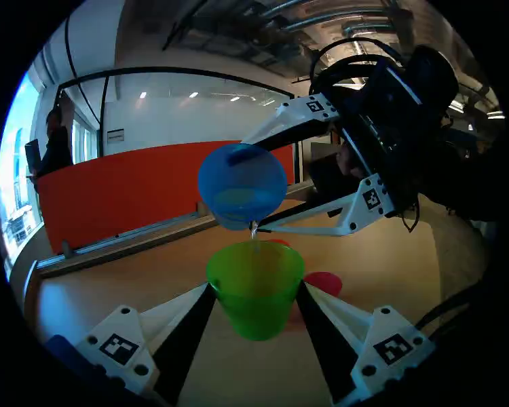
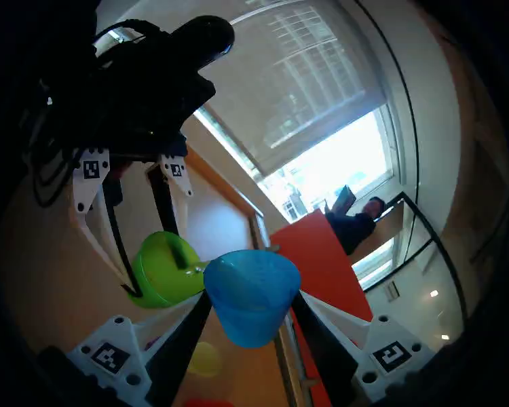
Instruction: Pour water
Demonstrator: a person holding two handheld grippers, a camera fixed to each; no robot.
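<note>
person (image 1: pixel 53 144) well left of green cup | left gripper (image 1: pixel 256 290) jaws narrow, clamped on upright green cup (image 1: pixel 256 308) | blue cup (image 1: pixel 242 183) just above green cup, tipped, thin water stream (image 1: pixel 254 231) at its lip over green cup's mouth | right gripper (image 1: pixel 253 186) jaws clamped on blue cup | red cup (image 1: pixel 324 281) on table (image 1: pixel 404 264), just right of and behind green cup

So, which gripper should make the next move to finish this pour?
Right. The right gripper holds the blue cup tipped above the green cup, with water trickling from its rim. The left gripper only needs to hold the green cup upright underneath.
</note>
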